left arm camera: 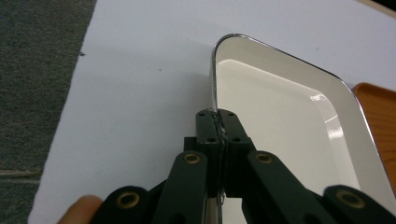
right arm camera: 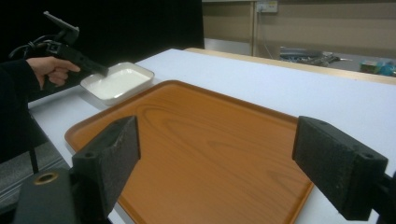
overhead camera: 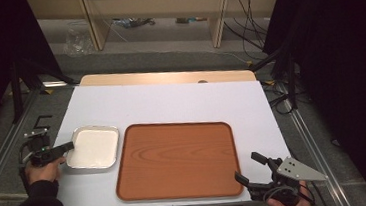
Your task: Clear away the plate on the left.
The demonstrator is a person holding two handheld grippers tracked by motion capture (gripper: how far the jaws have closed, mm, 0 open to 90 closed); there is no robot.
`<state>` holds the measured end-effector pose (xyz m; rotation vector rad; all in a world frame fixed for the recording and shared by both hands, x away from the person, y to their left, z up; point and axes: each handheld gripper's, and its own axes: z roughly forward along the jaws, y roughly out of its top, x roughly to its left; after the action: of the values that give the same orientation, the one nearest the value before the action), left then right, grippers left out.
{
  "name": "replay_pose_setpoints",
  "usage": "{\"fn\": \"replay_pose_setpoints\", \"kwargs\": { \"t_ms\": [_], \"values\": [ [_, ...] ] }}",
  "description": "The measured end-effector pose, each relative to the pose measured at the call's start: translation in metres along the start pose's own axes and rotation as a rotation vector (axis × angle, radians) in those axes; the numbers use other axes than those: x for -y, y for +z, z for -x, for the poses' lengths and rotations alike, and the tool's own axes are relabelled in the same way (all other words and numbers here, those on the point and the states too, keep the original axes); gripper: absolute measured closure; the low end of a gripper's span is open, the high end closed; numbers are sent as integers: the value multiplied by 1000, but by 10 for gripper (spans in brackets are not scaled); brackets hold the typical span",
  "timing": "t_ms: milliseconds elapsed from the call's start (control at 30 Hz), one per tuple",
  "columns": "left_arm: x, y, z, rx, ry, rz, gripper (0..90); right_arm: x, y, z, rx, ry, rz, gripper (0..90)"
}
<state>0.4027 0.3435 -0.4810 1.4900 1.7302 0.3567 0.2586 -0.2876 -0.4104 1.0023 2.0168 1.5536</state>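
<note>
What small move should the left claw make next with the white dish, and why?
Probably lift the white dish slightly and carry it toward the wooden tray. The left claw is shut on the dish's rim, the dish sits beside the tray, and the right claw hangs open.

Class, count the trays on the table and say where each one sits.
2. A small white tray lies at the table's left, its left rim clamped by the left gripper. A large wooden tray lies beside it, in the middle, with the open right gripper near its right corner.
</note>
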Motion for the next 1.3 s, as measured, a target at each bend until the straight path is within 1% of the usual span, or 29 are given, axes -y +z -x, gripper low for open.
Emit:
{"fn": "replay_pose_setpoints", "kwargs": {
  "t_ms": [33,67,100,133,167,233,267,300,333,367,400,433,500,533,567,633,667,733,767,833,900,967,1033,1100,1133,1167,1200,1233,1300],
  "values": [
    [-1,-2,-1,-3,-10,5,882,0,1,1,3,-5,10,162],
    [-1,-4,-2,7,-20,18,882,0,0,-2,-12,32,-7,162],
    [-1,-5,-3,15,-25,33,882,0,0,0,-1,5,-3,162],
    [-2,-7,-4,19,-38,42,882,0,0,-1,-2,6,-3,162],
    [-2,-8,-5,28,-41,49,882,0,1,0,-2,1,7,162],
    [-3,-10,-6,34,-50,53,882,0,1,0,1,0,7,162],
    [-3,-11,-5,35,-51,53,882,0,0,0,0,4,-3,162],
    [-3,-12,-4,43,-52,53,882,0,0,0,0,-1,1,162],
    [-3,-12,-3,49,-50,54,882,0,0,-1,-2,7,-3,162],
    [-4,-12,-3,66,-44,61,882,0,0,0,-1,3,-1,162],
    [-5,-13,-1,65,-47,56,882,0,1,0,0,-1,8,163],
    [-5,-13,0,78,-39,58,882,0,1,0,1,-1,7,163],
    [-5,-13,3,88,-42,57,882,0,0,0,-1,4,-1,163],
    [-5,-13,4,100,-33,55,882,0,0,0,-1,1,0,163],
    [-5,-14,6,100,-38,55,882,0,1,0,-2,0,10,163],
    [-5,-14,9,114,-27,54,882,0,1,0,3,-3,5,163],
    [-4,-14,12,122,-25,57,882,0,-1,0,-1,5,-3,163],
    [-4,-15,17,143,-17,52,882,0,1,0,0,-6,12,163],
    [-3,-15,21,147,-13,52,882,0,1,0,-1,-3,9,163],
    [-3,-14,28,153,1,28,882,0,0,0,-2,3,1,163],
    [0,-11,38,174,10,14,882,0,1,0,-2,-1,7,164],
    [2,-8,49,202,33,-1,882,0,1,1,-3,-2,10,163],
    [4,-5,60,217,60,-13,882,0,0,0,-3,2,1,164],
    [5,-3,69,235,80,-22,882,0,1,-2,-21,37,-3,164],
    [6,-1,74,242,85,-26,882,0,1,-2,-21,35,-1,164],
    [7,0,77,249,90,-30,882,0,0,1,1,-6,8,164],
    [8,2,80,258,88,-35,882,0,-1,1,-1,3,1,164],
    [9,3,83,268,82,-42,882,0,0,1,-1,-2,9,164],
    [11,4,88,282,91,-50,882,0,0,1,0,-4,9,164]
  ]
}}
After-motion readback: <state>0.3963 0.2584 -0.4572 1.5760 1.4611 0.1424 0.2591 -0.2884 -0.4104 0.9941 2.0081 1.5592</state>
